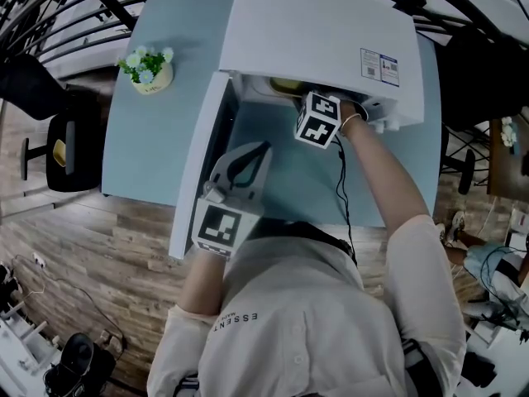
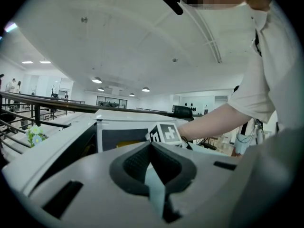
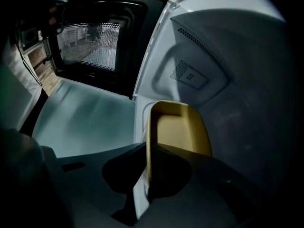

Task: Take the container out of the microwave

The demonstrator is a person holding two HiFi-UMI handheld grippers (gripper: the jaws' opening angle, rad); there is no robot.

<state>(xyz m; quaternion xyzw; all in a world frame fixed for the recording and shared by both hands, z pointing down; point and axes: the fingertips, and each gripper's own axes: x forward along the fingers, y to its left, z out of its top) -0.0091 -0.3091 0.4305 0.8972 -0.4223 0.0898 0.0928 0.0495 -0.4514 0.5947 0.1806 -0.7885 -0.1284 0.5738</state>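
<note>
Container (image 3: 179,127), 1, inside 1 open microwave (image 1: 322,31)

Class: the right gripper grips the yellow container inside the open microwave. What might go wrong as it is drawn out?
1. The right gripper pinches only one thin wall of the yellow container, so the container may tilt or slip once lifted.
2. The container lies close beside the edge of the opening of the microwave, so it might catch there on the way out.
</note>
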